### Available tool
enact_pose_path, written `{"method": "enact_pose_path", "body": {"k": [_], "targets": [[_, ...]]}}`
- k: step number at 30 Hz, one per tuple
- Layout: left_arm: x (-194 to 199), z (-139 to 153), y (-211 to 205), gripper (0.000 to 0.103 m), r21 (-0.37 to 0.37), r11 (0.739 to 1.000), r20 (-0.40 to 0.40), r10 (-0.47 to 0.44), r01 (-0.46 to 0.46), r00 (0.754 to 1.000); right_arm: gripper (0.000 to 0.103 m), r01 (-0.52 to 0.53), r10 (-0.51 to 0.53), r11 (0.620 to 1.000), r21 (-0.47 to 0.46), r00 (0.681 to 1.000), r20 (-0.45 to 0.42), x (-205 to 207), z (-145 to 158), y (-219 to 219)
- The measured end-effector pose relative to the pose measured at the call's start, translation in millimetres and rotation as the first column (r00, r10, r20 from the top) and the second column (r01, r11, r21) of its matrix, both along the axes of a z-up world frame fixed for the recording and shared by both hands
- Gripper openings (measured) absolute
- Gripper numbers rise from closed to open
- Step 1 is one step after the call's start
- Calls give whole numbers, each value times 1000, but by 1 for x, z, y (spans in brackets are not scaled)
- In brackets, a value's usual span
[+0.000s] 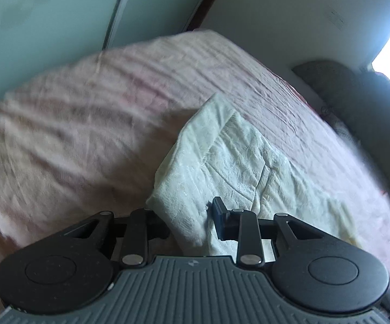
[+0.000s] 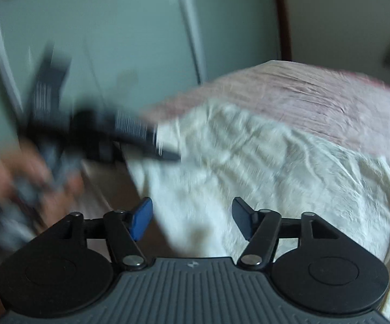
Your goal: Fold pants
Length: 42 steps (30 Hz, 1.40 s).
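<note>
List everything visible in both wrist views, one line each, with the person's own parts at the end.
pants: one, cream-white, crumpled on the bed, one edge between the left gripper's fingers
bedspread: one, pink, wrinkled, covering the bed under the pants
wardrobe doors: pale green, behind the bed
wall: white, right of the wardrobe
dark bundle: one, grey-black, beyond the bed's far right edge
left gripper: one, black, fingers apart around a fold of the pants
right gripper: one, black with blue pads, open above the pants
left hand: blurred, holding the left gripper
</note>
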<state>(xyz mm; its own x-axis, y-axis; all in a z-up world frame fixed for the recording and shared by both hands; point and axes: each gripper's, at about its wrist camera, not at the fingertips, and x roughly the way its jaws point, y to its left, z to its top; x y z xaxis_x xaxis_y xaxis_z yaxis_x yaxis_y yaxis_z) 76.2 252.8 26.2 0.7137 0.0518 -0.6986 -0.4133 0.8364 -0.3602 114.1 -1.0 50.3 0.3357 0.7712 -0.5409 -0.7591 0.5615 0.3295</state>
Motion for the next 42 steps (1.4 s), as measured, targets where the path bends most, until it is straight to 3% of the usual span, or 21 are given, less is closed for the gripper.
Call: {"method": "enact_pose_path", "body": {"k": [2, 4, 5, 7, 9, 12, 17, 19, 21, 24, 27, 28, 30, 31, 32, 35, 36, 38, 39, 41, 42], "targets": [[1, 2, -13, 31, 93, 995, 4, -19, 18, 1000, 70, 59, -28, 983, 173, 984, -173, 29, 9, -25], [0, 1, -26, 30, 185, 982, 10, -37, 34, 999, 80, 186, -65, 933, 307, 928, -366, 63, 8, -40], [-1, 2, -33, 30, 236, 971, 16, -45, 40, 999, 81, 235, -72, 920, 315, 889, -452, 80, 5, -38], [-7, 5, -48, 22, 329, 943, 40, -64, 47, 997, 81, 267, -77, 926, 266, 826, -559, 109, -2, -19], [-14, 12, -68, 19, 451, 890, 75, -117, 71, 990, 81, 251, -82, 941, 227, 820, -567, 124, -4, 3], [-16, 9, -96, 17, 605, 786, 52, -203, 131, 978, 81, 197, -51, 961, 196, 818, -573, 133, -7, 32], [-17, 0, -119, 16, 722, 670, 42, -290, 172, 956, 81, 181, -56, 970, 163, 816, -575, 137, -13, 49], [-20, -6, -132, 16, 779, 597, 23, -332, 191, 943, 81, 156, -38, 975, 157, 816, -576, 136, -11, 57], [-23, -13, -143, 16, 828, 519, -6, -373, 214, 928, 81, 106, -11, 984, 140, 834, -552, 138, -6, 68], [-25, -22, -150, 16, 860, 455, -33, -403, 231, 915, 81, -13, 44, 998, 65, 866, -498, 142, 7, 91], [-26, -26, -154, 16, 870, 434, -38, -410, 232, 911, 76, -118, 67, 990, -84, 887, -457, 141, 9, 121], [-26, -26, -153, 15, 872, 432, -39, -410, 231, 911, 55, -136, 60, 980, -146, 898, -435, 138, 6, 130], [-26, -27, -152, 15, 865, 440, -47, -409, 242, 911, 28, -163, 52, 952, -261, 921, -386, 132, -3, 143], [-27, -29, -153, 15, 865, 437, -51, -414, 248, 909, 17, -165, 55, 940, -300, 938, -343, 128, -7, 146], [-29, -30, -153, 15, 868, 428, -56, -419, 251, 906, 14, -166, 62, 937, -306, 944, -324, 125, -9, 146], [-37, -30, -152, 18, 880, 413, -38, -427, 233, 903, 11, -148, 56, 955, -257, 941, -334, 126, -10, 134], [-46, -30, -152, 27, 881, 418, -22, -434, 223, 901, 11, -137, 53, 962, -236, 942, -332, 125, -9, 129], [-63, -28, -146, 32, 877, 435, 19, -453, 203, 891, 11, -112, 47, 979, -170, 938, -344, 126, -3, 114], [-72, -28, -144, 41, 877, 443, 40, -453, 185, 891, 10, -96, 41, 986, -138, 935, -353, 127, -2, 110], [-92, -21, -135, 42, 860, 484, 91, -454, 159, 886, 10, -65, 37, 996, -60, 925, -378, 130, 4, 93], [-101, -15, -129, 44, 835, 526, 117, -455, 161, 883, 10, -51, 38, 998, -22, 921, -388, 129, 8, 83]]}}
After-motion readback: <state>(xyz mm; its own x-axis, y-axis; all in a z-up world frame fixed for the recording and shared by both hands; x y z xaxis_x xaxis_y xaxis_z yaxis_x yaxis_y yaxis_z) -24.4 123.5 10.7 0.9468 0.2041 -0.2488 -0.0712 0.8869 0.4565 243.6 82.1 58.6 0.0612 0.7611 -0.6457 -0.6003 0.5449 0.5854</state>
